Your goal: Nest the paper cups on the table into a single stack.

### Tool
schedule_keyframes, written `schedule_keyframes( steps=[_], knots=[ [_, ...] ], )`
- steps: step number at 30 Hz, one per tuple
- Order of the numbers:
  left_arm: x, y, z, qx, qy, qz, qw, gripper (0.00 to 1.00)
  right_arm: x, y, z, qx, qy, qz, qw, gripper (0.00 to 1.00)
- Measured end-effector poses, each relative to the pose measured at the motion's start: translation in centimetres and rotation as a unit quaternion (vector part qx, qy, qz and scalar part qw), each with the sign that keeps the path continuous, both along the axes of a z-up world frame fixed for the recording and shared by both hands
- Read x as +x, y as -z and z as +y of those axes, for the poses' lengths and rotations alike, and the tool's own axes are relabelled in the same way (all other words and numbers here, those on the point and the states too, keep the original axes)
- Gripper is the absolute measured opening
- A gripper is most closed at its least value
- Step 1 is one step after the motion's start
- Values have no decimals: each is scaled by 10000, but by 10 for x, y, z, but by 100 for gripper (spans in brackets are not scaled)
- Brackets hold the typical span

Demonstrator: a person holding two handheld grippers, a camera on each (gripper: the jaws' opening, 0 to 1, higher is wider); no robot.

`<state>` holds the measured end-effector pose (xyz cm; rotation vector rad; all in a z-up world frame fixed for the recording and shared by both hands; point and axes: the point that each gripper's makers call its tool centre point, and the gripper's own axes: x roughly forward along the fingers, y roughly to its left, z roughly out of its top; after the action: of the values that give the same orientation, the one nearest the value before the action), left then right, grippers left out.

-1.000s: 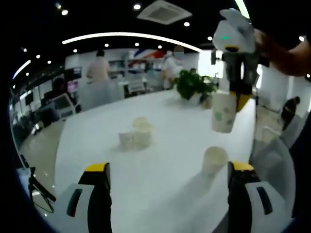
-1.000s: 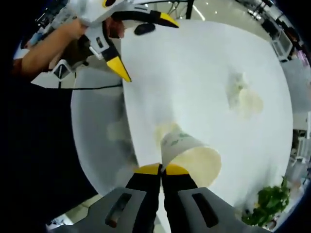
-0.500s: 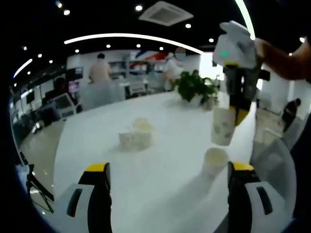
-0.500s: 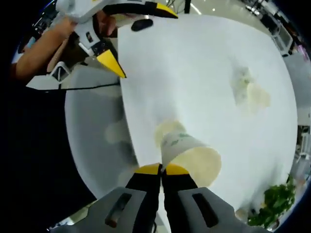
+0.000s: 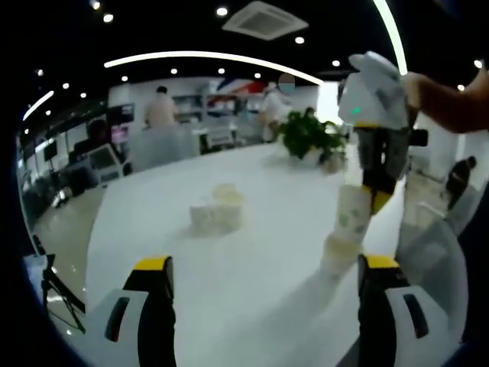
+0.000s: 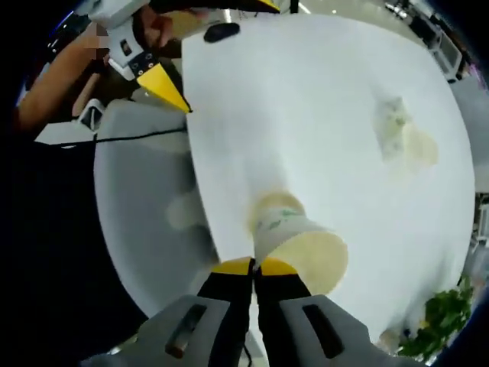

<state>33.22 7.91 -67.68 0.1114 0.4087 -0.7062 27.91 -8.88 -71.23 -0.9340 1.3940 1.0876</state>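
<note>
On the white table (image 5: 252, 252), my right gripper (image 5: 374, 195) comes down from above, shut on the rim of a printed paper cup (image 5: 351, 216). That cup's base sits in the mouth of a second cup (image 5: 336, 251) standing near the table's right edge. In the right gripper view the closed jaws of my right gripper (image 6: 254, 266) pinch the held cup (image 6: 302, 245) over the lower cup (image 6: 276, 205). More cups (image 5: 216, 212) lie on their sides mid-table, also visible as cups (image 6: 401, 134). My left gripper (image 5: 266, 264) stands open and holds nothing; it appears as the left gripper (image 6: 210, 42) at the table's edge.
A potted plant (image 5: 306, 134) stands at the far end of the table. A grey chair (image 6: 145, 214) sits just off the table edge below the stacked cups. A small dark object (image 6: 223, 30) lies near the left gripper. People stand in the background.
My right gripper has come down with the held cup, which hung above the standing cup before and now sits in its mouth. The left gripper has stayed open and still.
</note>
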Motion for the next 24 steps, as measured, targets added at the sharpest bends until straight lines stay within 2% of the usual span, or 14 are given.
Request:
schedule_keyframes(
  steps=[12,24],
  knots=[
    [0,2,4,-3,-52,38,10000,99,-3,11,2,-55,40,85,9999,0],
    [-7,10,4,106,37,109,9999,99,0,34,4,-37,183,48,9998,0]
  ],
)
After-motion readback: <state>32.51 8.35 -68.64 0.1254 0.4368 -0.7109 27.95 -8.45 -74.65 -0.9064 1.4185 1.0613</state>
